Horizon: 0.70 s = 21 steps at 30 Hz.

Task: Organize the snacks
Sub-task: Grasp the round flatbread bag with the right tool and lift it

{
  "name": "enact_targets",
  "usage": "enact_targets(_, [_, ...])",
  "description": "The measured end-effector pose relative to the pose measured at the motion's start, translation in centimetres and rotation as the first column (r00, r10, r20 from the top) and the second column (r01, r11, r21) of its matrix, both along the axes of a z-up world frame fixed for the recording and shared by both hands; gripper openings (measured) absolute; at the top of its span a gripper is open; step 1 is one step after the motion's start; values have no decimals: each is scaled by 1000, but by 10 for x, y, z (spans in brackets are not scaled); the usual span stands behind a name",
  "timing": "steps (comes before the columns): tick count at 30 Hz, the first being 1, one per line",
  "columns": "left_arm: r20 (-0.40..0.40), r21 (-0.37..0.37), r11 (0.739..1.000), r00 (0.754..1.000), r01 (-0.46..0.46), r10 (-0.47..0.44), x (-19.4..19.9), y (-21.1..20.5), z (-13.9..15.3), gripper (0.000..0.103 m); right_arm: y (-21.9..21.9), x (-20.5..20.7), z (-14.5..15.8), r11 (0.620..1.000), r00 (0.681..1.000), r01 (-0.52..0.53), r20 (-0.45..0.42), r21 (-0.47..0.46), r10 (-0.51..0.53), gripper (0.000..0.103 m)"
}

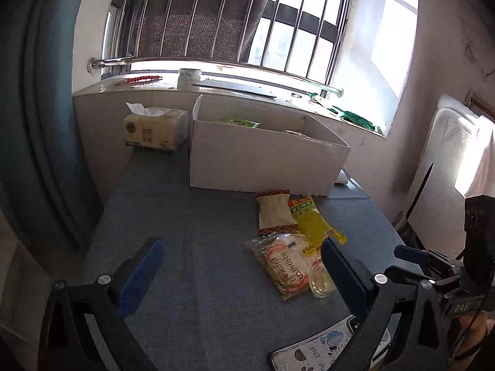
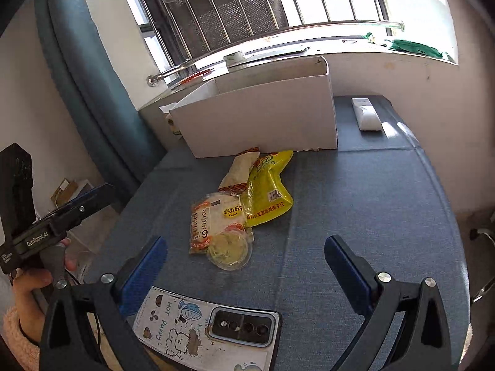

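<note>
Readable writing is sparse: "GenRobot.AI" runs along the body of the left gripper (image 2: 102,196) seen at 9 o'clock in the right wrist view, "DAS" marks the right gripper (image 1: 411,252) at 4 o'clock in the left view, and a phone (image 2: 207,327) near the table's front edge shows "HOT Puppy" on its cartoon case. Both tongs are spread wide and hold nothing. The snacks lie together mid-table: a clear orange-labelled bread pack (image 2: 213,218), a round jelly cup (image 2: 229,250) touching its near end, a yellow bag (image 2: 269,191) with Chinese print, and a beige pack (image 2: 238,170) reaching the white cardboard box (image 2: 256,117) at 12 o'clock. Bare blue tabletop (image 2: 355,201) lies open toward 3 o'clock; a white remote (image 2: 366,114) rests at 1 o'clock.
</note>
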State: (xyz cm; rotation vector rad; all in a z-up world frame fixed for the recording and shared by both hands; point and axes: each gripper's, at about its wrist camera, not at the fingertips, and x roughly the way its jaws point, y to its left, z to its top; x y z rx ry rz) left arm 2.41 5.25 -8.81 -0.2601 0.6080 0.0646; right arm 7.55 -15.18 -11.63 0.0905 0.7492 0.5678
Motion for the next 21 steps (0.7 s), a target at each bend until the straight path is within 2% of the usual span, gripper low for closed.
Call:
enact_targets(4, [29,-7,1000,999,-21,21,-7,10,3,103,41,10,-7,992,996,-85,-15,-90,84,103])
enact_targets(8, [31,-24,998,998,-50,51,-14,22,1,103,80,29,-24,963,985,-171,-68,-210,160,103])
enact_targets(11, [26,-43,996,997,-74,76,-19,32,-3,103,102,44,-35,936,981,-192,-95,-295,171,103])
enact_targets(15, [23,-63,993,995,-98,99,-24,43,-8,103,119,63,-51,911,975,-206,-154,-357,160,103])
enact_targets(18, [22,-68,993,994,-101,103,-26,48,-11,103,124,67,-52,905,975,-211,-141,-370,169,103])
enact_targets(20, [17,-72,992,994,-103,105,-25,49,-13,103,127,69,-50,905,978,-197,-135,-376,157,76])
enact_targets(21, [12,-77,991,994,-107,108,-25,50,-14,103,126,69,-49,904,983,-173,-126,-390,133,77])
